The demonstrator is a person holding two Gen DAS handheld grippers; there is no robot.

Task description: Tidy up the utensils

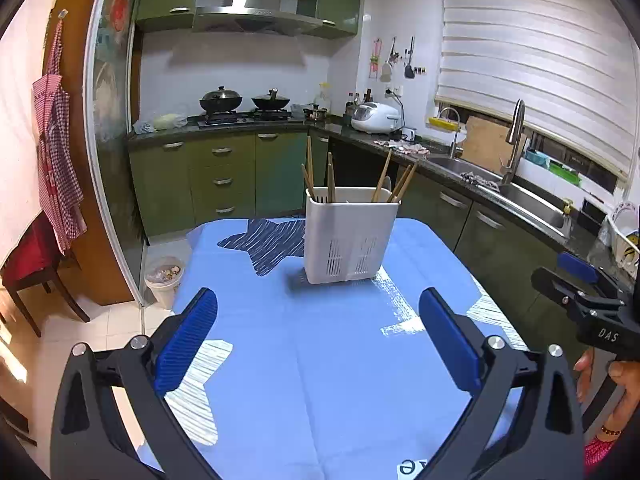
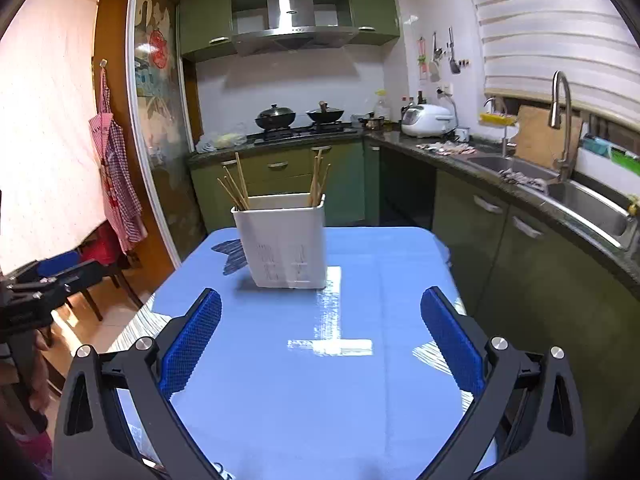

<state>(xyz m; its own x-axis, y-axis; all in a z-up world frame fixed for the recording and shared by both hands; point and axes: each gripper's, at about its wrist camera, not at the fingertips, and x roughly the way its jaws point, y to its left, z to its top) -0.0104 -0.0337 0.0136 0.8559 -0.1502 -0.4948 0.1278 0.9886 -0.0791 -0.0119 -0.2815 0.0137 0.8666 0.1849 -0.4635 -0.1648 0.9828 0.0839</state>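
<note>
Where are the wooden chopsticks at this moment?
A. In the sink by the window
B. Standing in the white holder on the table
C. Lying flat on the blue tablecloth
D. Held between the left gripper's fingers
B: the wooden chopsticks stand upright and leaning in the white holder on the blue tablecloth, while the left gripper and right gripper are both open and hold nothing.

Kitchen: green cabinets (image 1: 224, 168) beneath a dark countertop (image 1: 360, 136); steel range hood (image 1: 256, 4) above two woks; white tiled walls. Striped blind (image 1: 536, 64) over the sink (image 1: 532, 200); pale tiled floor (image 1: 108, 320); blue-clothed table (image 1: 320, 360).
</note>
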